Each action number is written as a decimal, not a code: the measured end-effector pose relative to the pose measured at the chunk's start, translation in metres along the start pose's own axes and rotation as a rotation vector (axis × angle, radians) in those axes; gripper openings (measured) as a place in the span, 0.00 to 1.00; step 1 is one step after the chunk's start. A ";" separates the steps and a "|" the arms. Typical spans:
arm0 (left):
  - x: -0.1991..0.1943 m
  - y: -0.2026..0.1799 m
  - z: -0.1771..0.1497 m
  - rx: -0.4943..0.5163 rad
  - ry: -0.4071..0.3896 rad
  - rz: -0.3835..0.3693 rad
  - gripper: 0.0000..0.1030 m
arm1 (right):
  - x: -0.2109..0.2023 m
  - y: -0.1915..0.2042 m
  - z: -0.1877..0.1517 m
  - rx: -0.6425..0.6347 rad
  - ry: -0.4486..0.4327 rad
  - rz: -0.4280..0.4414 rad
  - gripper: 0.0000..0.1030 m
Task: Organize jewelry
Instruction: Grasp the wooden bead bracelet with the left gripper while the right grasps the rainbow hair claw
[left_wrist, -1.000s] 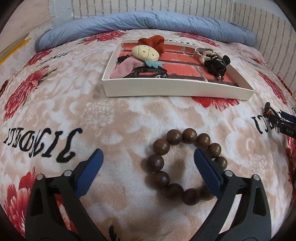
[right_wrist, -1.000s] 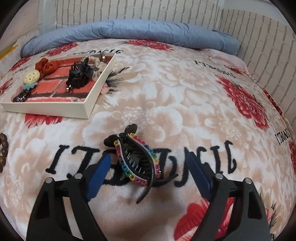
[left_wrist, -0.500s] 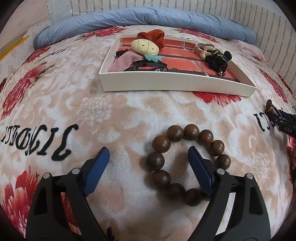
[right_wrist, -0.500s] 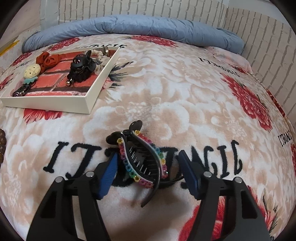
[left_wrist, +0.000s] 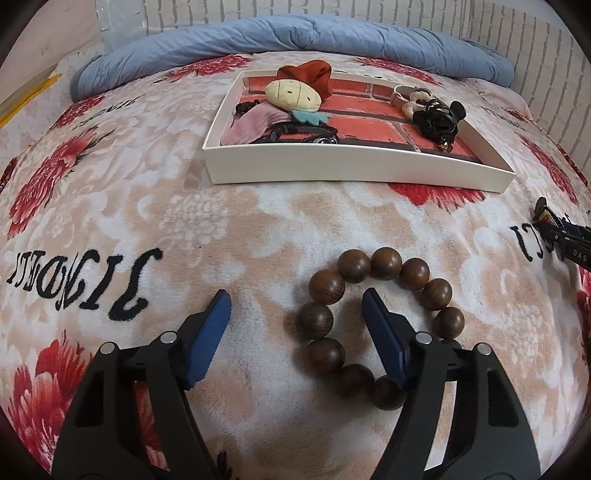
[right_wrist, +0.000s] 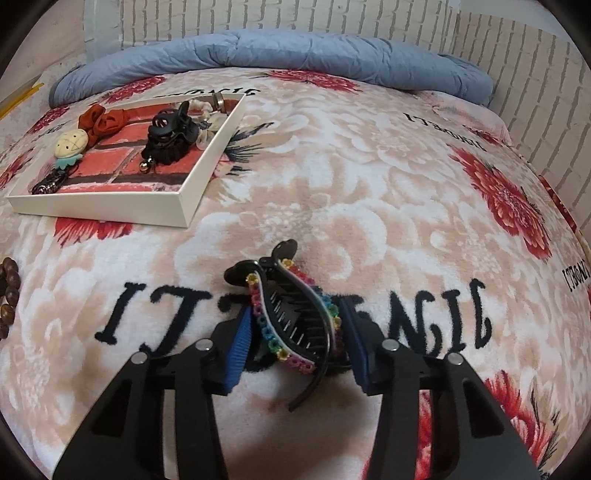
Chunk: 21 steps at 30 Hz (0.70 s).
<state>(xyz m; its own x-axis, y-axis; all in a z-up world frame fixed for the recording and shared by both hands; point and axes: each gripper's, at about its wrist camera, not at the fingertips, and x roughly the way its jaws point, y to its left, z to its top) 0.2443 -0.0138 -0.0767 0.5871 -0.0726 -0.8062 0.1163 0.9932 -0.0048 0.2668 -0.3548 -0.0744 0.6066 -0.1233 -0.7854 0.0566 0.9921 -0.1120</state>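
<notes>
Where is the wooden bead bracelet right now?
In the left wrist view the wooden bead bracelet lies on the floral blanket, in front of the white tray, with the left gripper closing around its left side.

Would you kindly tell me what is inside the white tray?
The white tray holds a red bow, cream plush clip, pink fabric, black hair claw; items beneath stay hidden.

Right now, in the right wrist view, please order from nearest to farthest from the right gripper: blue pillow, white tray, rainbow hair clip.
1. Rainbow hair clip, between the closing fingers.
2. White tray, far left on the blanket.
3. Blue pillow, along the back wall.
</notes>
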 end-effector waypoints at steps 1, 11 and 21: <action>0.000 0.000 0.000 0.002 0.000 0.005 0.68 | 0.000 0.000 0.000 0.001 0.000 0.001 0.43; 0.000 0.001 0.000 0.002 -0.001 0.026 0.56 | 0.000 -0.001 0.001 0.012 0.000 0.007 0.42; -0.003 -0.001 0.000 0.016 -0.022 0.032 0.31 | -0.003 -0.002 0.002 0.012 -0.007 0.000 0.41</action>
<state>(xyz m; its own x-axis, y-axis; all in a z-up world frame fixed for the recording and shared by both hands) 0.2430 -0.0145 -0.0744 0.6080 -0.0432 -0.7927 0.1102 0.9934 0.0304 0.2666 -0.3564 -0.0707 0.6123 -0.1228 -0.7810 0.0660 0.9924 -0.1044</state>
